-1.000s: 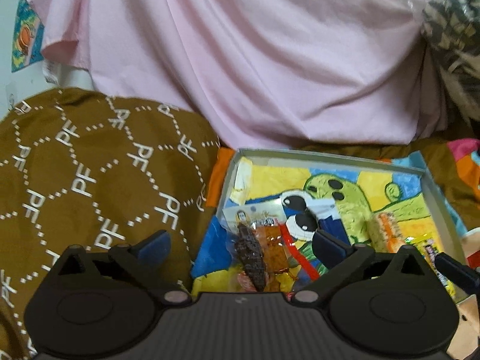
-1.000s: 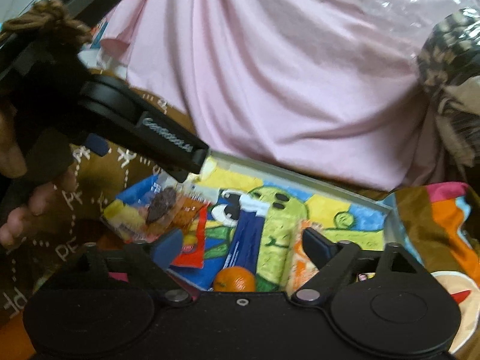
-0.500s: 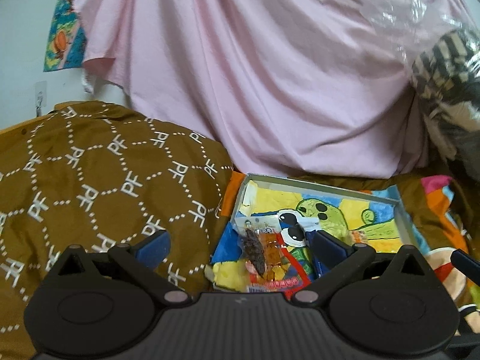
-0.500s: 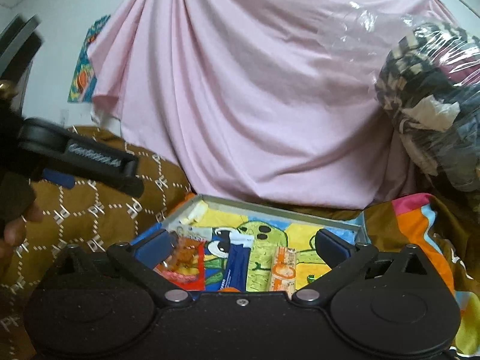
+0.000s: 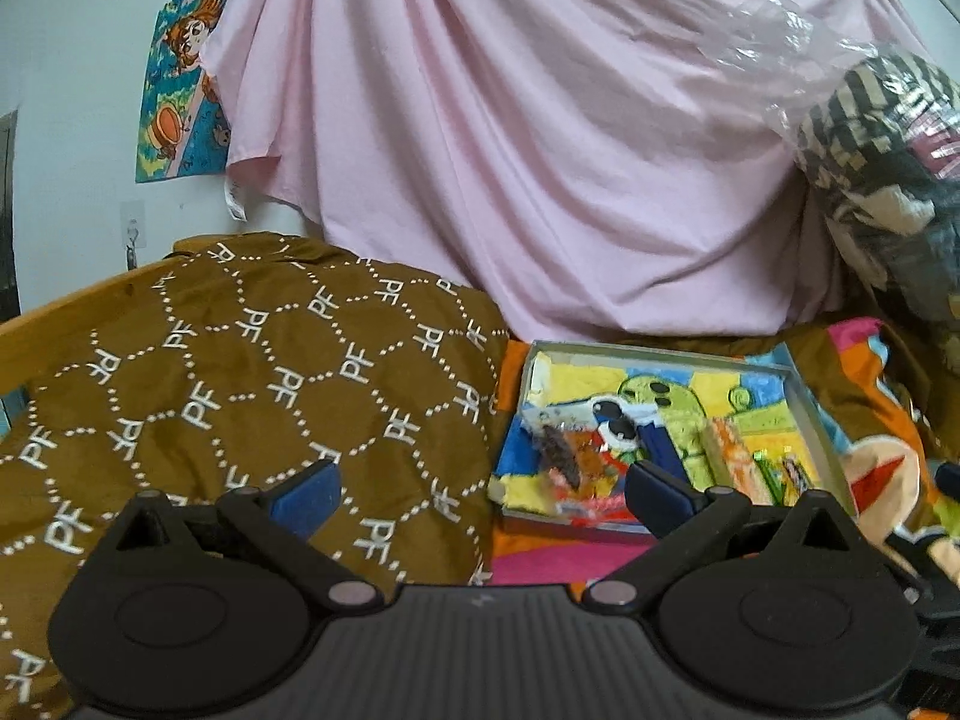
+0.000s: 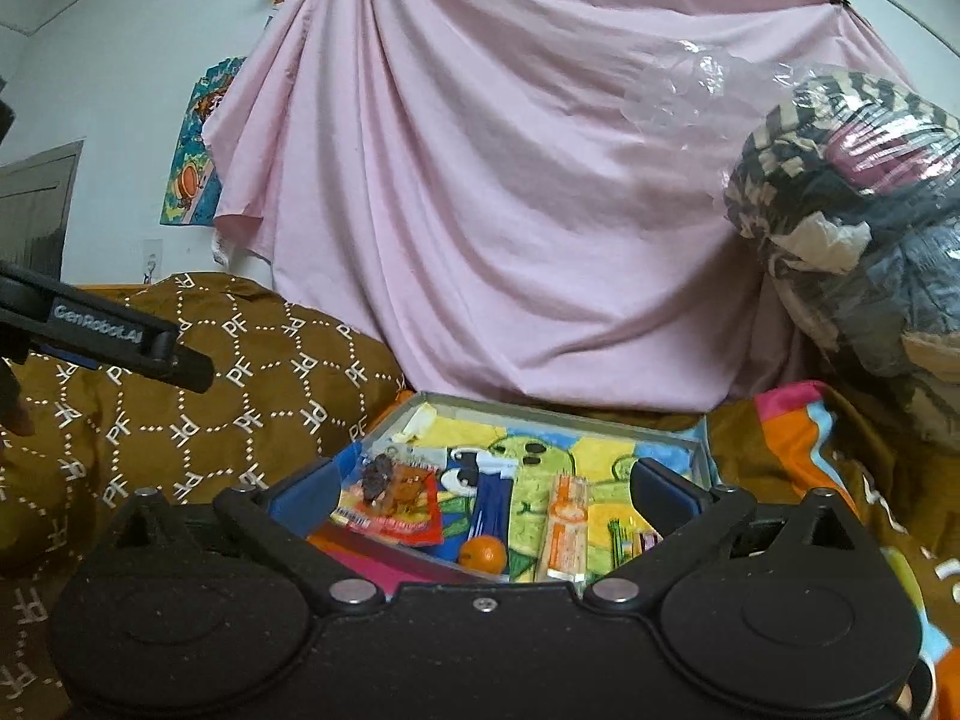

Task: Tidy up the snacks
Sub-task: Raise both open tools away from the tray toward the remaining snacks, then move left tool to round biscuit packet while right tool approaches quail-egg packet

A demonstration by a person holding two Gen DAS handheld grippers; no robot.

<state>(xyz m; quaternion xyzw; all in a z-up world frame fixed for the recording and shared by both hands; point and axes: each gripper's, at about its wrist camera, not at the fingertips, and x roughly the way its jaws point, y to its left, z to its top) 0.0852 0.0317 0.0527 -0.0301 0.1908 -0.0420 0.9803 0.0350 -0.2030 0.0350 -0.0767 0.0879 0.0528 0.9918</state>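
left gripper (image 5: 480,495): fingers spread wide, nothing between them. Held above the brown blanket, just left of the tray. Its blue pads (image 5: 303,495) show at each tip. From the right wrist view it enters at the left edge as a black bar with lettering (image 6: 114,336).
right gripper (image 6: 483,495): fingers wide apart, empty. Held in front of the tray's near edge, clear of the contents.
tray (image 6: 540,409): shallow grey-rimmed box with a bright cartoon print lining the bottom. Sits on a multicoloured cloth (image 6: 792,420), between the brown blanket and the orange/brown bedding.
snacks: all inside the tray.
clear packet (image 6: 393,480): holds dark and brown pieces, near-left corner of the tray, lying over a red wrapper (image 6: 402,525).
orange fruit (image 6: 483,553): small, round, at the near edge, just right of the red wrapper.
orange-labelled packet (image 6: 564,531): long, narrow, lying front to back right of centre.
green packets (image 5: 774,471): small, near-right corner; print too small to read.
brown blanket (image 5: 240,384): white "PF" hexagon pattern, heaped left of the tray, touching its left side.
pink sheet (image 5: 540,138): hangs behind the tray, covers most of the back.
plastic bag (image 6: 852,228): clear, stuffed with patterned fabric, at right behind the bedding.
poster (image 5: 177,90): cartoon, on the white wall at upper left, partly behind the sheet.
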